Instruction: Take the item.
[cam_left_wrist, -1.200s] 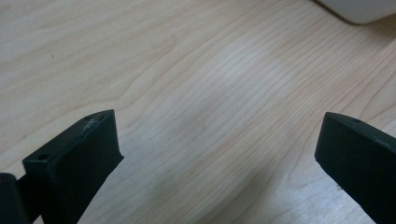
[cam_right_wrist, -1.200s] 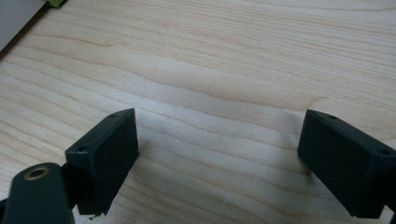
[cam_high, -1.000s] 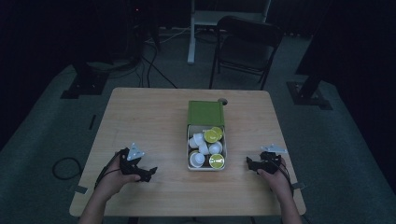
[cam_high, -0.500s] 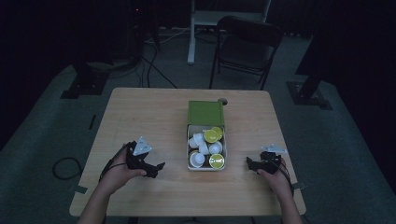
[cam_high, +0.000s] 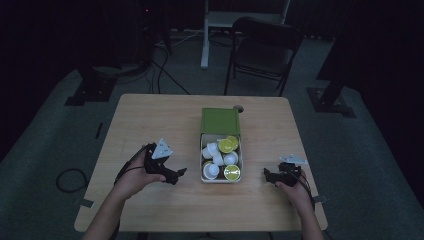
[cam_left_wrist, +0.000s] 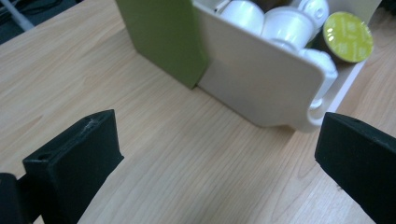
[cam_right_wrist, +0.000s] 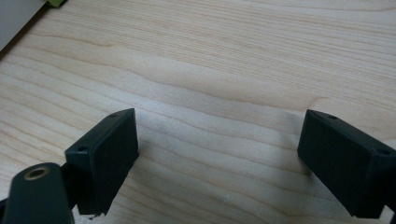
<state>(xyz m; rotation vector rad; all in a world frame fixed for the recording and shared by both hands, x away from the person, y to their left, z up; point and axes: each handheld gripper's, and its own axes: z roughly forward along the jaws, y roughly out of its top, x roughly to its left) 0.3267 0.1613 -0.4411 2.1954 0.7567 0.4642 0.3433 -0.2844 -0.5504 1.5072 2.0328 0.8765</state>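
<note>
The box of coffee pods (cam_high: 221, 159) sat in the middle of the table (cam_high: 150, 120), its green lid (cam_high: 220, 120) folded back toward the far edge and its long axis running away from the person. The left gripper (cam_high: 172, 174) lay just beside the box's near left corner, jaws spread wide with nothing between them, and in the left gripper view the white side wall (cam_left_wrist: 261, 79) stood straight ahead — the box lay to that gripper's right on the table, close enough that a short push forward would probably meet it. The right gripper (cam_high: 270, 175) rested on bare wood well to the box's other side, its jaws also apart and empty (its own view showed mostly tabletop). The left hand was the nearer, so the next move seemed its own — likely a reach to the wall or over it to a pod (cam_left_wrist: 290, 23).
</note>
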